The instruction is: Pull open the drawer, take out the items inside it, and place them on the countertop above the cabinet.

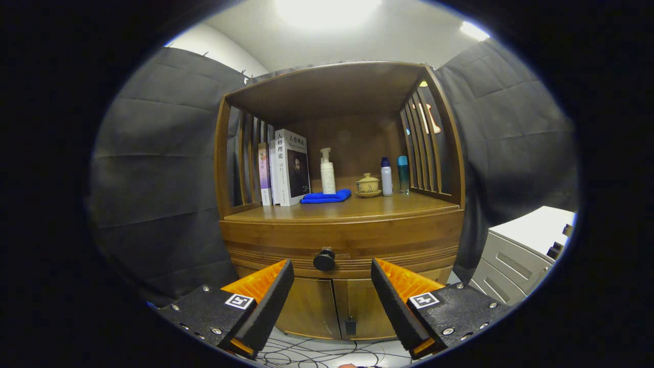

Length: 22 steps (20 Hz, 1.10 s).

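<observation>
Drawer [342, 240] closed under the countertop [352, 208], its round black knob [324, 259] just ahead between my gripper [332, 273] fingers, jaws wide apart; I risk sliding off the small knob if I close off-centre.

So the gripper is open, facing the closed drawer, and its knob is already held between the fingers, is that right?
Not quite. The gripper view shows the gripper open before the closed drawer, but the knob sits beyond the fingers, not held.
</observation>
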Tool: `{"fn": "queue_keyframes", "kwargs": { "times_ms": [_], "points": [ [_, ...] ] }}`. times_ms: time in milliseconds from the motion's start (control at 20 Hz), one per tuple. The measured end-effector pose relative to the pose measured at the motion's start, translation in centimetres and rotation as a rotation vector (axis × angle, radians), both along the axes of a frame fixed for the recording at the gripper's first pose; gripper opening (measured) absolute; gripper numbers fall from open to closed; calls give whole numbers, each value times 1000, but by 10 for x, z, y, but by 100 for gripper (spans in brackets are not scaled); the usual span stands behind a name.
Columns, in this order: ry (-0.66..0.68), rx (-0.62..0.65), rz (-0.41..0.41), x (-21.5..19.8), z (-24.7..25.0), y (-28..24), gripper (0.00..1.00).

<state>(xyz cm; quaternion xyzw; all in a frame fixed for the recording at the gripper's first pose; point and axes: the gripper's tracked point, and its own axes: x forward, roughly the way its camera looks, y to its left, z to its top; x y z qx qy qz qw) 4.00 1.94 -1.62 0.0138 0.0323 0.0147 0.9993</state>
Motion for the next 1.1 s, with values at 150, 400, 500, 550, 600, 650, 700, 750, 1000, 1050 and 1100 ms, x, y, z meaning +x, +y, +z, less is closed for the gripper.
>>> {"fn": "queue_keyframes", "kwargs": {
  "times_ms": [150,400,500,550,600,650,700,750,1000,1050,1100],
  "points": [
    [-4,-8,6,23,-1,4,95],
    [58,2,28,57,-22,15,95],
    [82,0,36,70,-31,19,95],
    [94,-7,36,76,-35,19,95],
    [104,-13,36,82,-41,21,95],
    [114,-18,37,86,-46,22,95],
    [124,-23,37,92,-49,22,95],
    [129,-25,32,99,-52,21,95],
    [182,-25,15,123,-69,17,88],
    [194,-17,15,125,-72,17,84],
    [201,-12,15,128,-75,17,80]
  ]
}}
